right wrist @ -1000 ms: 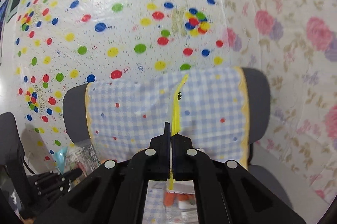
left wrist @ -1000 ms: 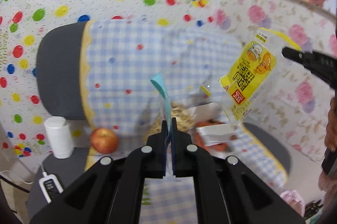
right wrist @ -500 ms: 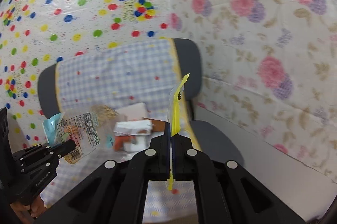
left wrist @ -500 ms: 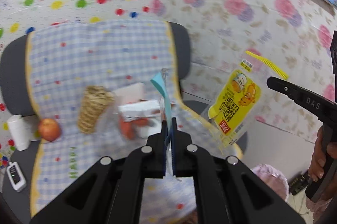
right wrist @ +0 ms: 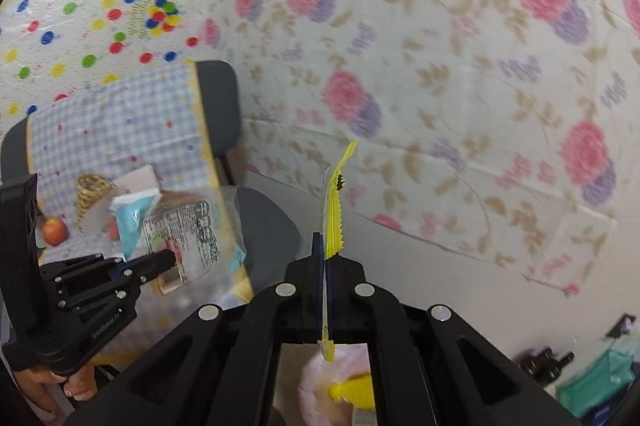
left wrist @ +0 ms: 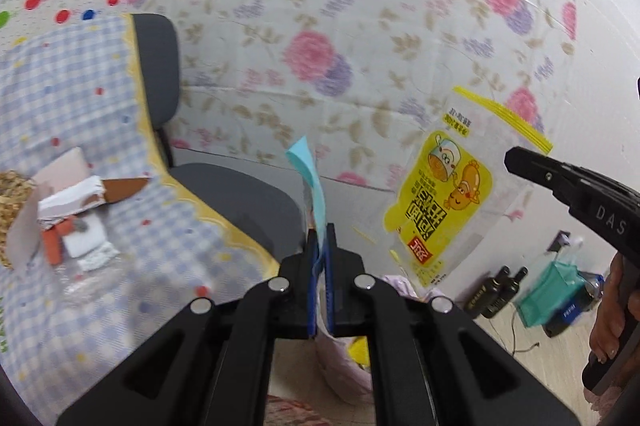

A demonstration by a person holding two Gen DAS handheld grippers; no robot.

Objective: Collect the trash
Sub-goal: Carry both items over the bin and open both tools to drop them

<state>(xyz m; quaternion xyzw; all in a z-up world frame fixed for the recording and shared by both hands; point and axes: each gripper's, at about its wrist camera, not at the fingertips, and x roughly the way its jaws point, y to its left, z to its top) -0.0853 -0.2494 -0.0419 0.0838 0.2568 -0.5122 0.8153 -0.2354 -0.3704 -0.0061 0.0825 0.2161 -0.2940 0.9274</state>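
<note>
Now both wrappers are up in the air, clear of the chair (left wrist: 224, 193) and its checked cloth (left wrist: 80, 145). The left hand-held gripper (left wrist: 319, 246) is pinched tight on the blue-edged wrapper (left wrist: 310, 169), which stands edge-on in its own camera, long axis running upward and away from the fingers. From the right wrist view the same wrapper (right wrist: 192, 226) shows its clear printed face, hanging out beyond the left tips. The right hand-held gripper (right wrist: 325, 258) is clamped on the yellow wrapper (right wrist: 335, 209), gripped near its serrated yellow seal; in the left view that wrapper (left wrist: 444, 201) dangles broadside, long axis sloping down toward the pink bag (right wrist: 340, 386) below (a trash bag, I'd judge, with something yellow already inside). Both wrappers look feather-light, limp and slick, likely to flutter or slide, so the sealed edge is the sensible place to hold. Scraps (left wrist: 76, 222) remain on the cloth, so I'd call the collecting unfinished.
</note>
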